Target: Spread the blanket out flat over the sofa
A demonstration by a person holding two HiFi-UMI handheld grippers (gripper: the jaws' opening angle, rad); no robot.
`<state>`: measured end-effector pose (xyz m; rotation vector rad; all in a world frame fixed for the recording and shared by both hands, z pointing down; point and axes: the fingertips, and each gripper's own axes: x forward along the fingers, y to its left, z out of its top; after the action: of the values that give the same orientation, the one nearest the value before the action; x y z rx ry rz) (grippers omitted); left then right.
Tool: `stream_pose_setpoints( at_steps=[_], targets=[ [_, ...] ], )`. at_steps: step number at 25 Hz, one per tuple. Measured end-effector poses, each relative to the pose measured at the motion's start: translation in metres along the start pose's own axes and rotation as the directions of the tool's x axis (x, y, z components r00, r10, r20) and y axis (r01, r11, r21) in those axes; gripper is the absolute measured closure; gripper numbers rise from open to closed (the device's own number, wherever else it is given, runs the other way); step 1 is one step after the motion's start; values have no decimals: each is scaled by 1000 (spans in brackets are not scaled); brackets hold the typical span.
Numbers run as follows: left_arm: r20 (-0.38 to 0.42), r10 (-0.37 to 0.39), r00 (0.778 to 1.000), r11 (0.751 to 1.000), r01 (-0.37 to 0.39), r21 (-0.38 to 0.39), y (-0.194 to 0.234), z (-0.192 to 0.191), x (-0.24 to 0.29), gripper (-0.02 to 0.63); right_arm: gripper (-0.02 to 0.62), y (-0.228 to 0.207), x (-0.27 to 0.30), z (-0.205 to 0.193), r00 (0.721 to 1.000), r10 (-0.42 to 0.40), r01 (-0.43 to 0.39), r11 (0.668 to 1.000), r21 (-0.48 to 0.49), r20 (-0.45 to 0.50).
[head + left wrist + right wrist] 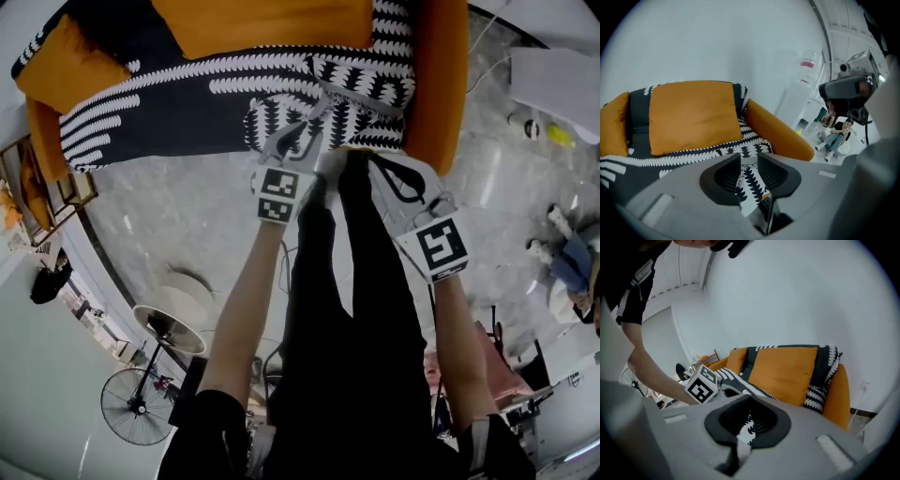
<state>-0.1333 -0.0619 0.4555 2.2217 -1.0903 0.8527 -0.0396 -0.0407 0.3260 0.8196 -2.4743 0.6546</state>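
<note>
Orange sofa [441, 75]: blanket [187, 103] runs lengthwise across seat.

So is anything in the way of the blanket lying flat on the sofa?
Nothing visible blocks it. The blanket covers the sofa seat, with its front edge between the jaws of the left gripper and right gripper. An orange cushion rests on it against the backrest.
</note>
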Motion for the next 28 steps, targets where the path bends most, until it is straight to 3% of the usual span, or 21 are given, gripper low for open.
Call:
stream_pose_setpoints(
  at_steps=[4,15,25,28],
  targets=[
    [-60,24,998,999,-21,39,15,-24,33,449,592,-14,14,-6,1000,16,-16,1000,-16,-3],
    [-220,72,973,983,-33,178,52,-81,113,362,592,-51,39,-40,999,19,-17,998,54,-42],
    [-351,95,931,964,2,267,68,-114,151,356,592,-55,47,-52,995,70,-66,996,58,-64],
    [-376,103,921,959,8,284,72,-121,158,406,592,-59,49,-58,995,73,-69,995,68,-64]
  ],
)
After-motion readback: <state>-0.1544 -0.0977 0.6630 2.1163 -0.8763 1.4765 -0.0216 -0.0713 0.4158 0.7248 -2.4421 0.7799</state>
